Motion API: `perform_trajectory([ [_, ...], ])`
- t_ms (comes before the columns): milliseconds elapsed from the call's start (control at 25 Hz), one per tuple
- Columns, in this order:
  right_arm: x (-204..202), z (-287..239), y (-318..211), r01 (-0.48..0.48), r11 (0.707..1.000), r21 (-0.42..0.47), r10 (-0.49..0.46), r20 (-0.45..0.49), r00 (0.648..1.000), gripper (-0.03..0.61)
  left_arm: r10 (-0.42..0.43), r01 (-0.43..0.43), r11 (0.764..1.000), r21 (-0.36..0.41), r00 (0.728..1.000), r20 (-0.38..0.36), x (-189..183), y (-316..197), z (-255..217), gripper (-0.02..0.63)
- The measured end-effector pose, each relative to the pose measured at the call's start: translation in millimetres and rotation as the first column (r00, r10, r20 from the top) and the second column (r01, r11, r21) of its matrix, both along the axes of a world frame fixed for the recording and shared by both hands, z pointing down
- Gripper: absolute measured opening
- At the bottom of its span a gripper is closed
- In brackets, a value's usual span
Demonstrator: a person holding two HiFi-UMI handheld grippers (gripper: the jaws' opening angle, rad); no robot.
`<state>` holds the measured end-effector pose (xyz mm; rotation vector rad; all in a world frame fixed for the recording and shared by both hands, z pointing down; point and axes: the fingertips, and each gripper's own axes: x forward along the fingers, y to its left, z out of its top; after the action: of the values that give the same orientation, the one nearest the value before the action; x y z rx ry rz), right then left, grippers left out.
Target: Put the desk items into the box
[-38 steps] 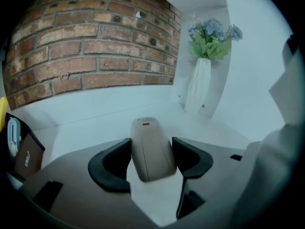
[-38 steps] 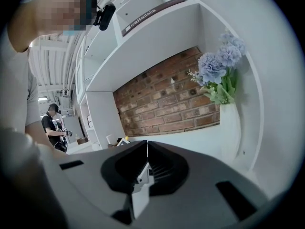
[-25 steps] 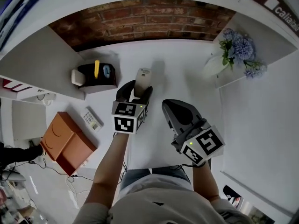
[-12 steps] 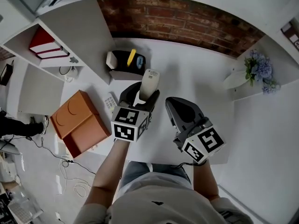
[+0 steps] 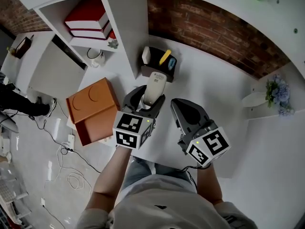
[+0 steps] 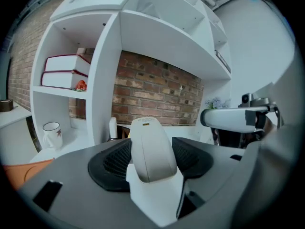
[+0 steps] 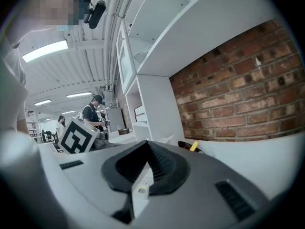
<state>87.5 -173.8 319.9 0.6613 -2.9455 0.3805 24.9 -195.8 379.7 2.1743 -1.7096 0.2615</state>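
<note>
Clenched in the left gripper [image 5: 147,99], between both jaws: a cream-white stapler [image 5: 153,86], with its rounded nose sticking out past the jaw tips and pointing toward the brick wall [image 5: 205,27]. Held over the left part of the white desk [image 5: 214,94], in front of a black desk organiser [image 5: 158,65] and apart from it. Just beside, on the right, the right gripper [image 5: 182,108], with its jaws pressed together; in the slit under them only a thin pale sliver, too small to name. At the back edge of the desk, near its left corner and close under the brick wall, the organiser itself, with a yellow thing [image 5: 165,57] and a blue thing [image 5: 171,63] standing in it. Off the left edge of the desk and lower down: an open orange-brown cardboard box [image 5: 93,109], one flap folded out, well apart from the stapler. Behind the box, in the white shelf unit [image 5: 125,18], a white mug [image 5: 97,57] on the lower board and red-and-white books [image 5: 88,17] lying flat on the board above. Far to the right, on a white ledge, pale blue flowers [image 5: 277,90].
</note>
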Motion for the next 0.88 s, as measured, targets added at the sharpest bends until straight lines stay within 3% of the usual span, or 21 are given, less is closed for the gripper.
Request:
perform_trajectory([
  [400,-64.3,-2.4,33.7,0.142,0.990,-0.015,-0.142,0.017,0.990,0.009,-0.161,0.161,0.987,0.014,0.987,-0.003,-69.9,53.4,-9.5,0.281],
  [880,-132.5,-2.4,76.0,0.315,0.949,-0.008,-0.315,0.012,0.949,0.009,-0.348,0.348,0.937,-0.003,0.937,-0.003,-140.0,117.6,-1.1,0.281],
])
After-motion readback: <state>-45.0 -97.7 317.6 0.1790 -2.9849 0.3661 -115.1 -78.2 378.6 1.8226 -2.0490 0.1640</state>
